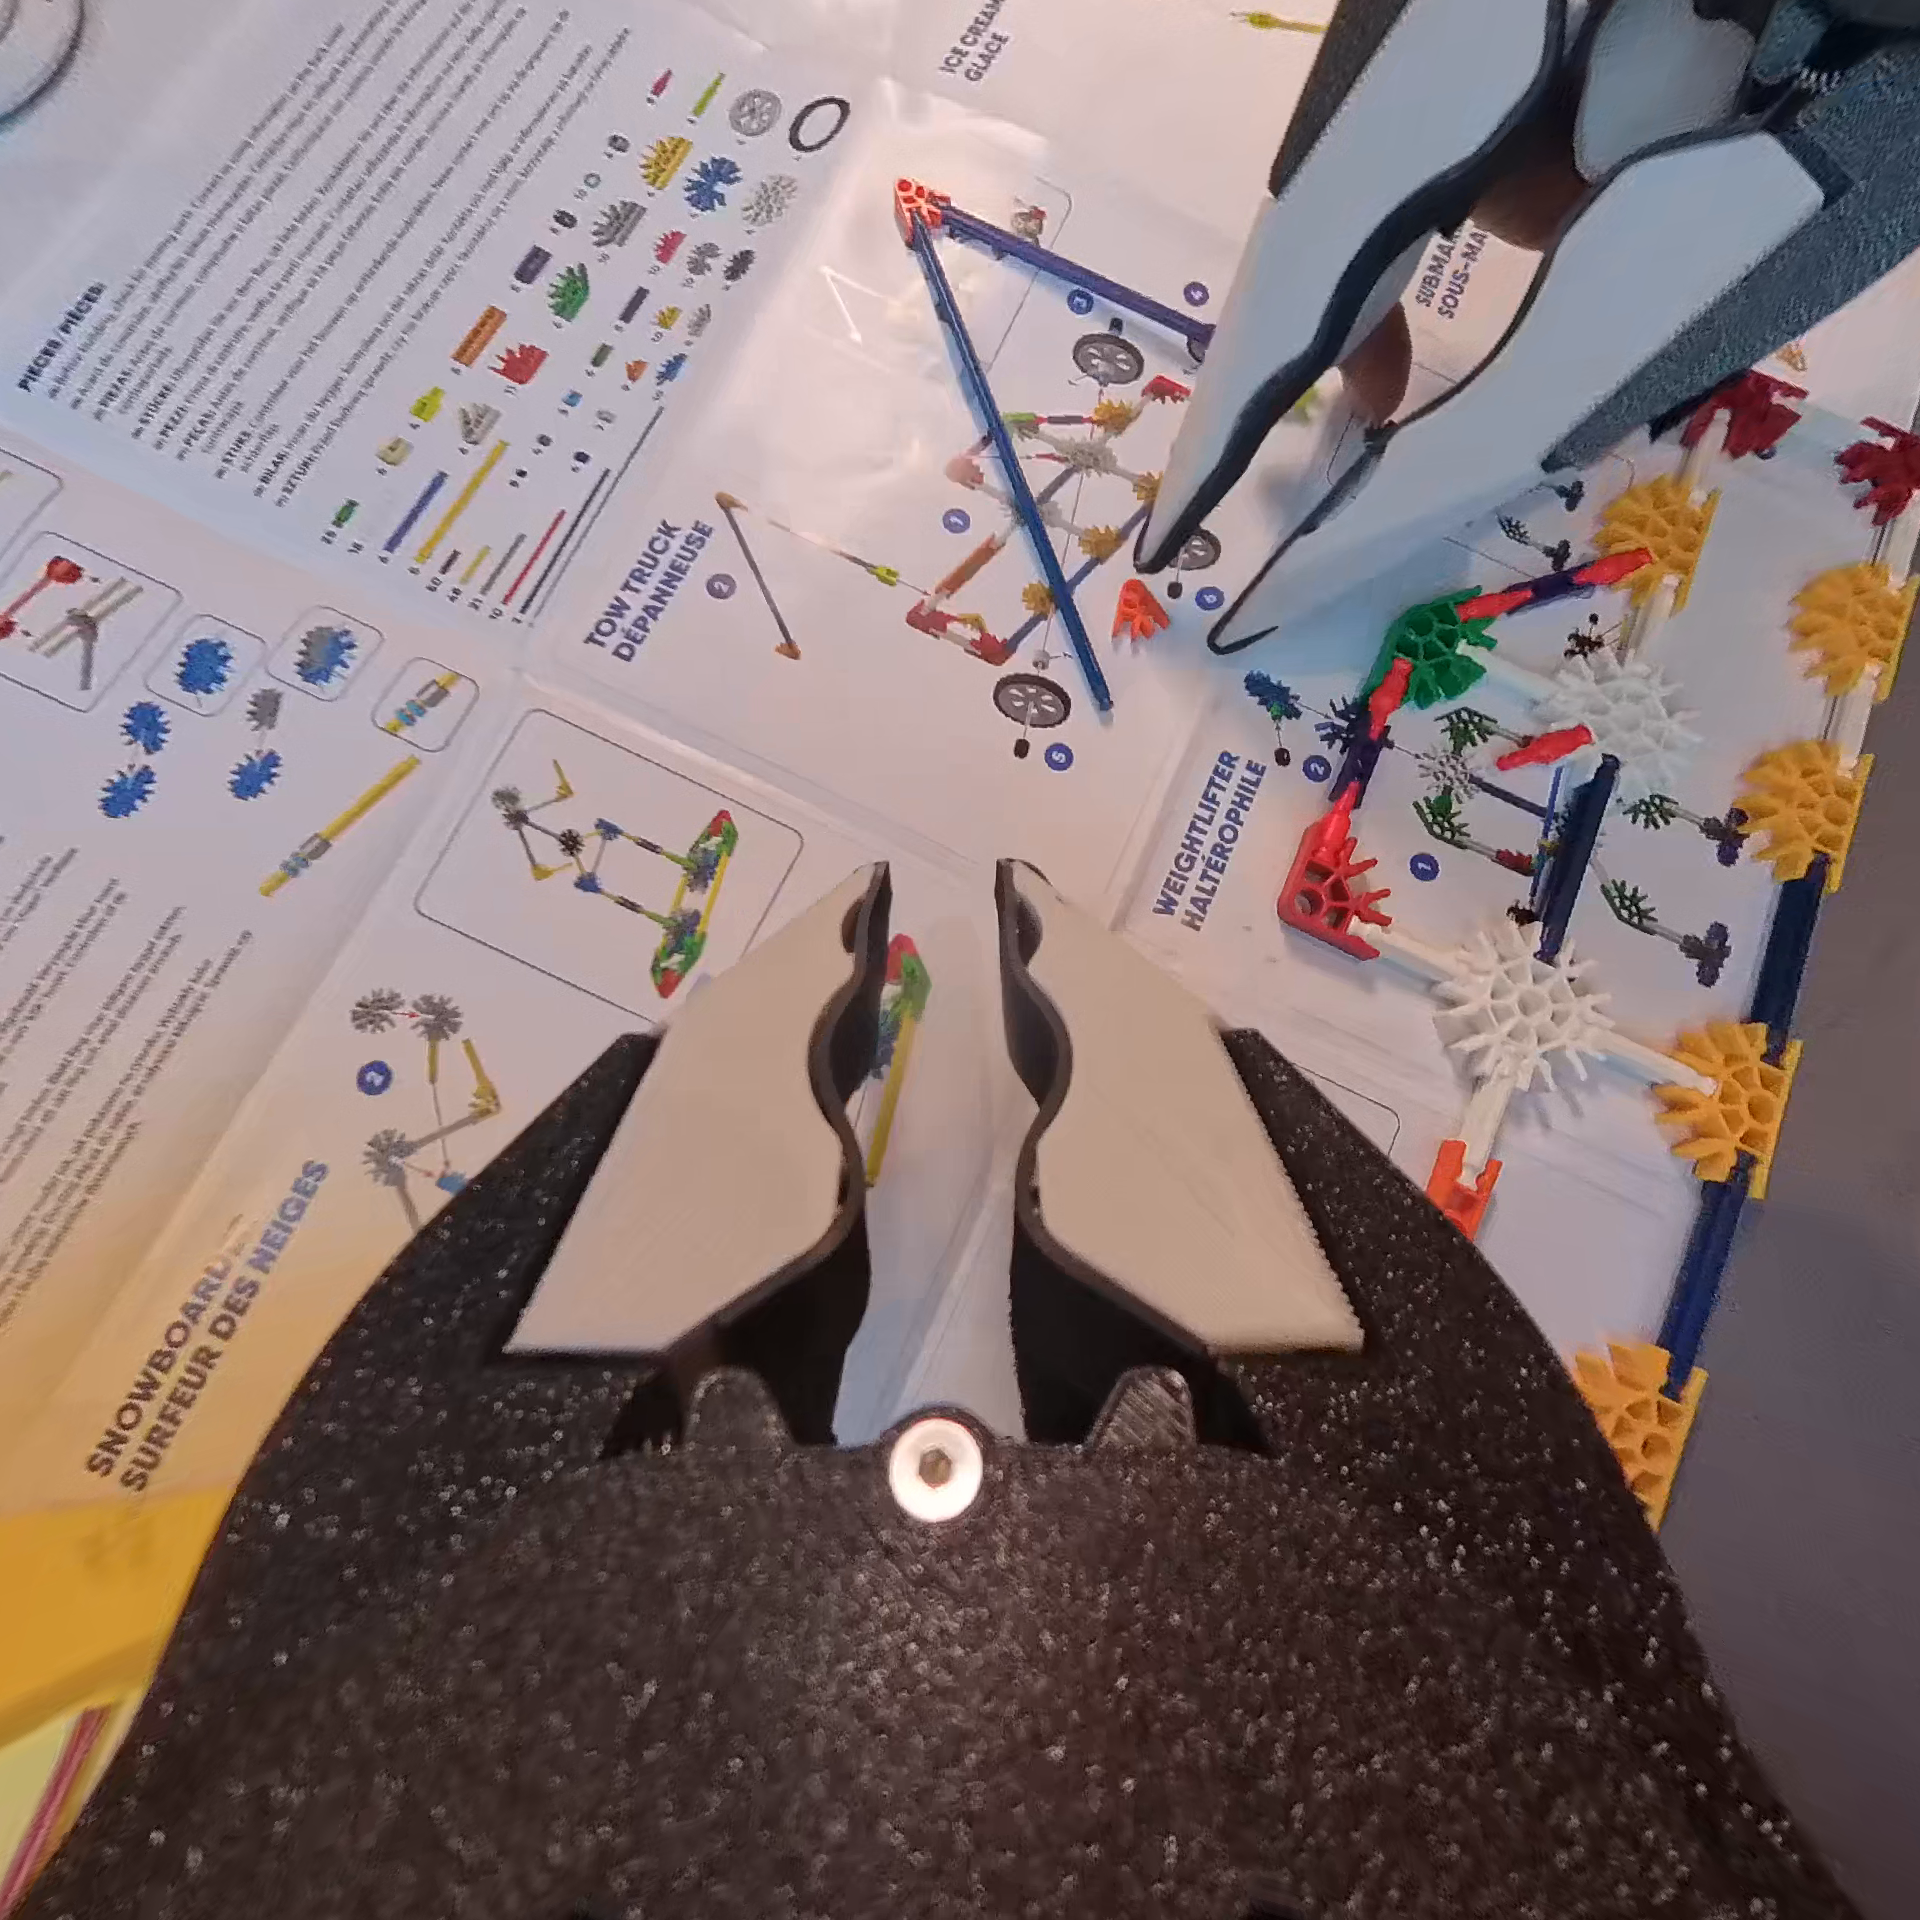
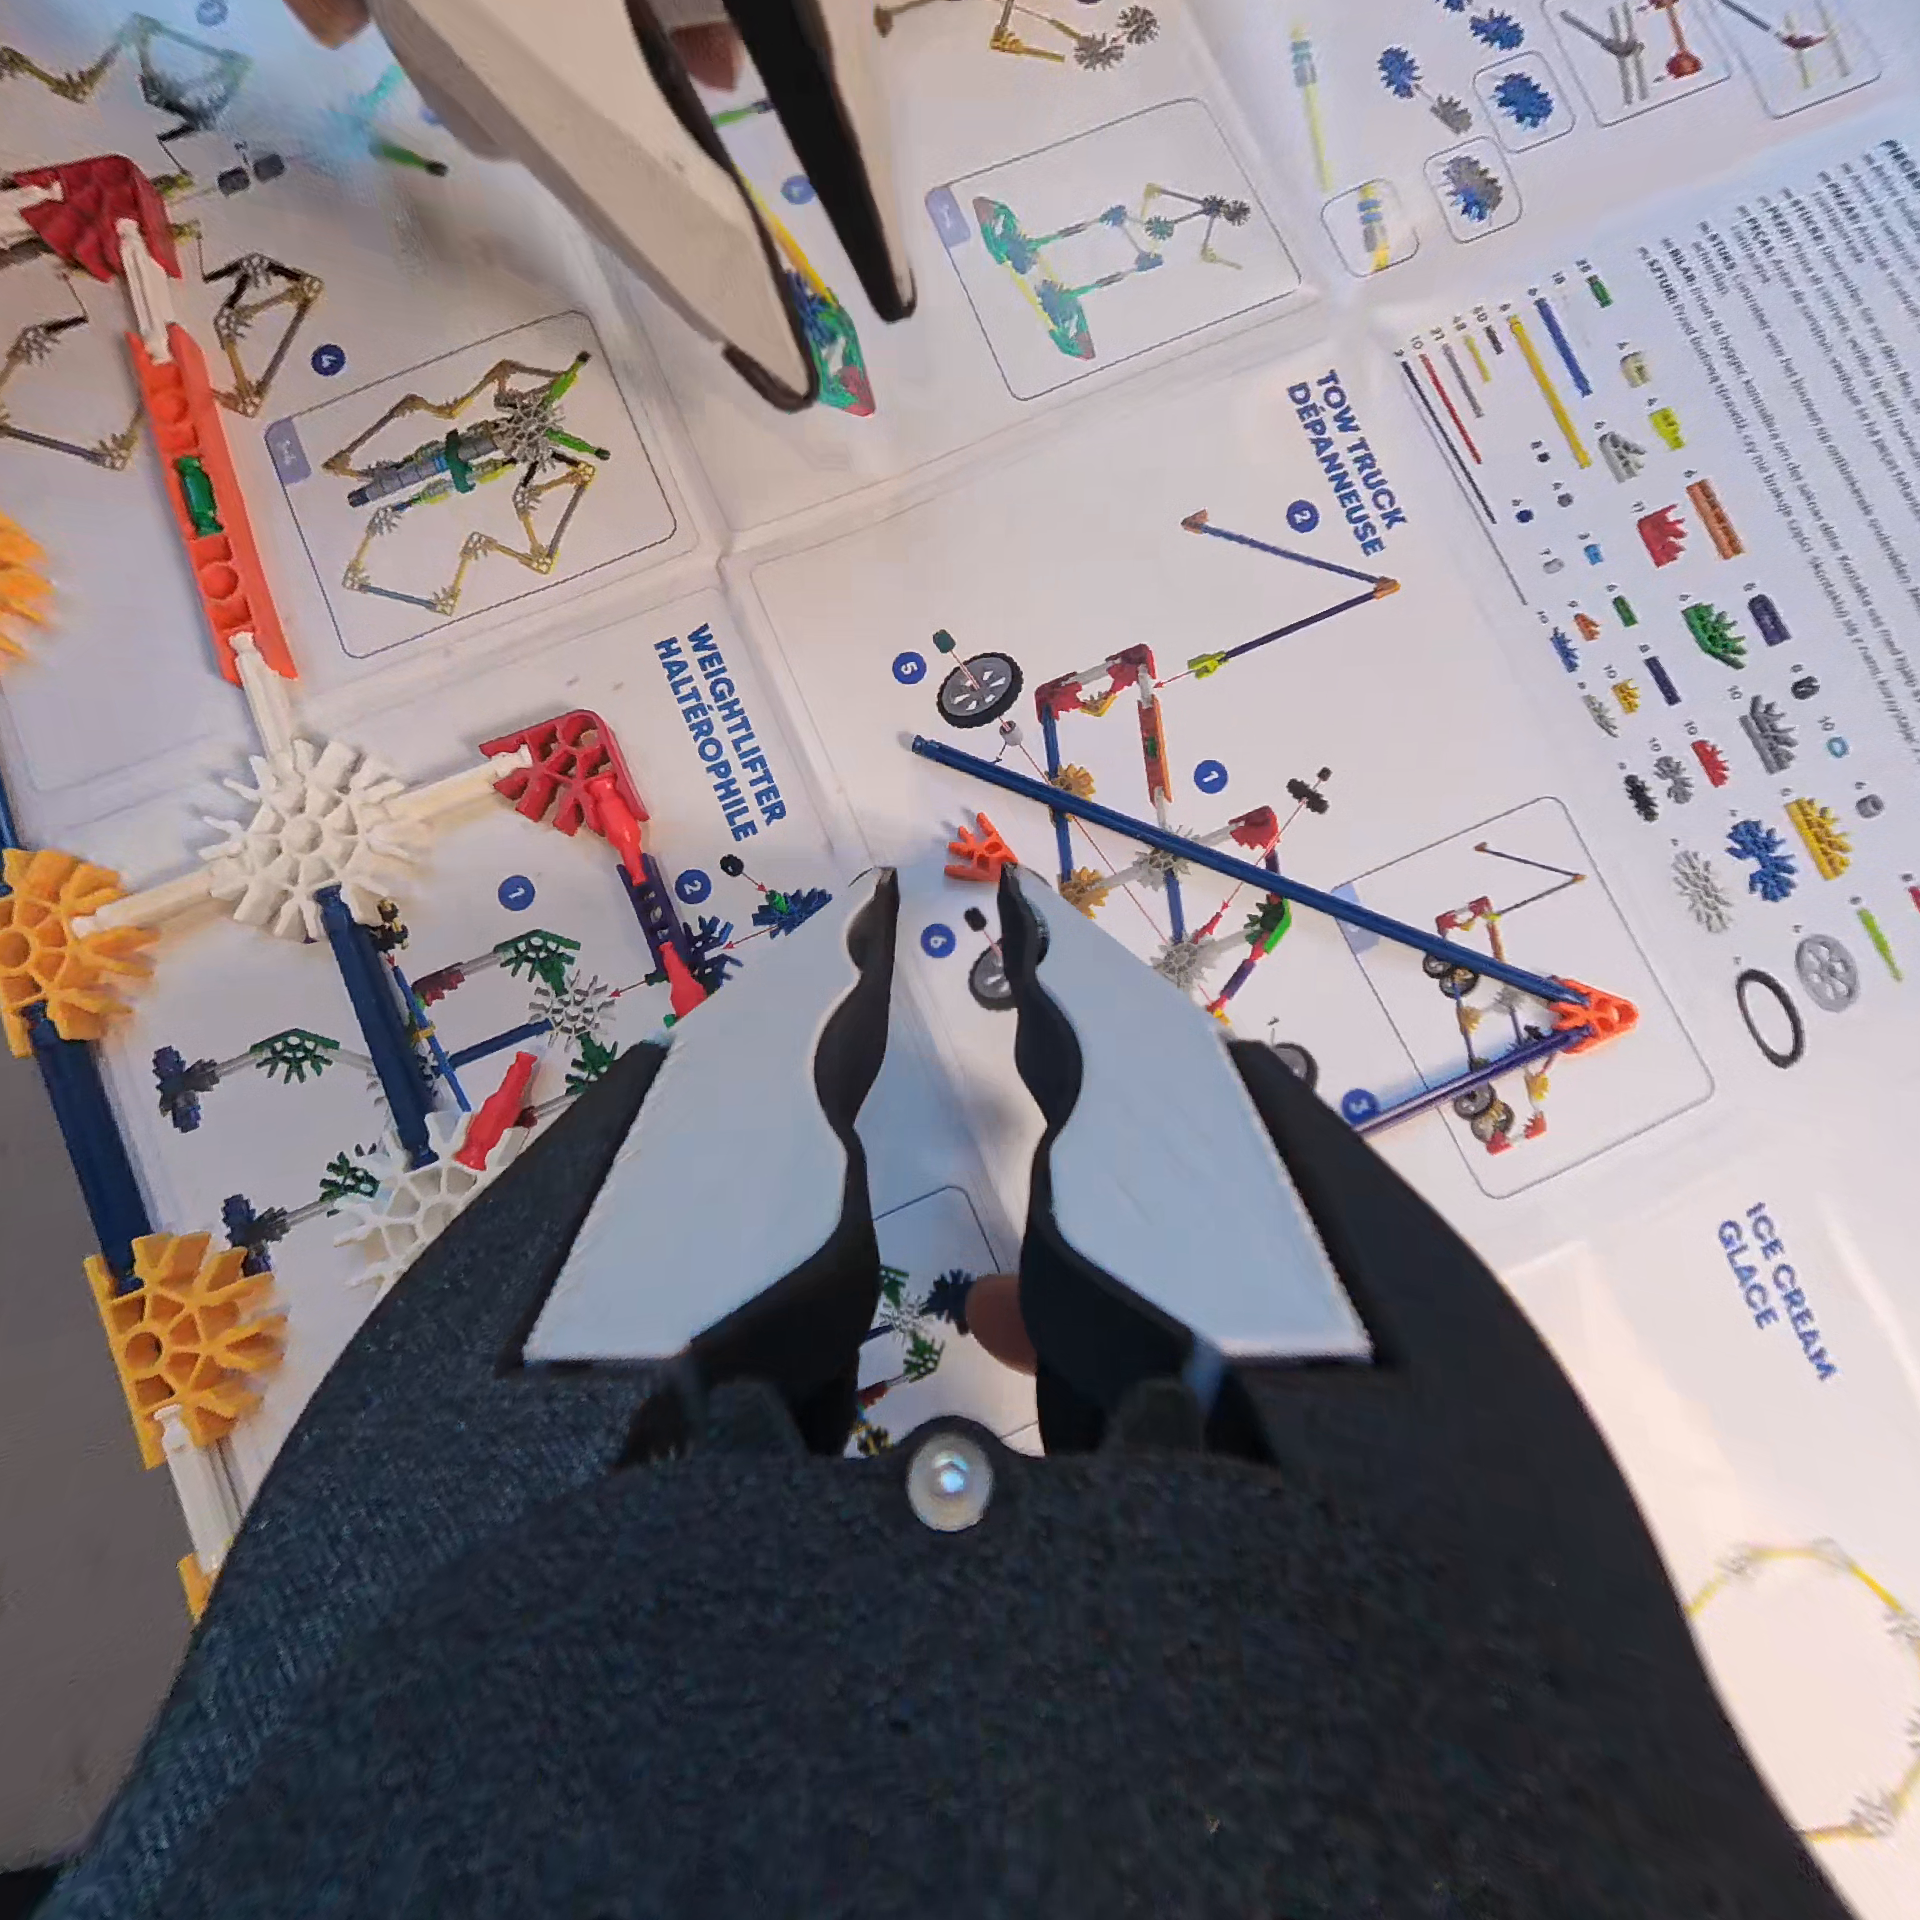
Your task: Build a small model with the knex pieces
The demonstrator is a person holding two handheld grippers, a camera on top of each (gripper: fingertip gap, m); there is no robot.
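Observation:
My left gripper (image 1: pixel 943 871) is open and empty, hovering over a printed instruction sheet (image 1: pixel 582 312). My right gripper (image 2: pixel 943 881) is open and empty; it also shows in the left wrist view (image 1: pixel 1190 603). A small orange connector (image 2: pixel 979 847) lies on the sheet just ahead of its right fingertip, and it shows in the left wrist view too (image 1: pixel 1140 608). A long blue rod (image 2: pixel 1247 875) joins a second blue rod at another orange connector (image 2: pixel 1595 1013), making a V. The left gripper appears at the top of the right wrist view (image 2: pixel 847 353).
A flat frame of rods and connectors lies along the sheet's edge: yellow connectors (image 1: pixel 1803 805), white snowflake connectors (image 1: pixel 1517 1003), a red corner connector (image 1: pixel 1330 883), a green connector (image 1: pixel 1439 639) and blue rods (image 1: pixel 1782 956). A long orange piece (image 2: pixel 208 509) lies at the left. Grey surface (image 1: pixel 1849 1351) lies beyond the sheet. My right fingertips sit around 9 centimeters from my left ones. From my right tips it is roughly 11 centimeters to the orange connector (image 2: pixel 1595 1013); from my left, 20 centimeters. Seen from the left wrist view (image 1: pixel 922 204) as well.

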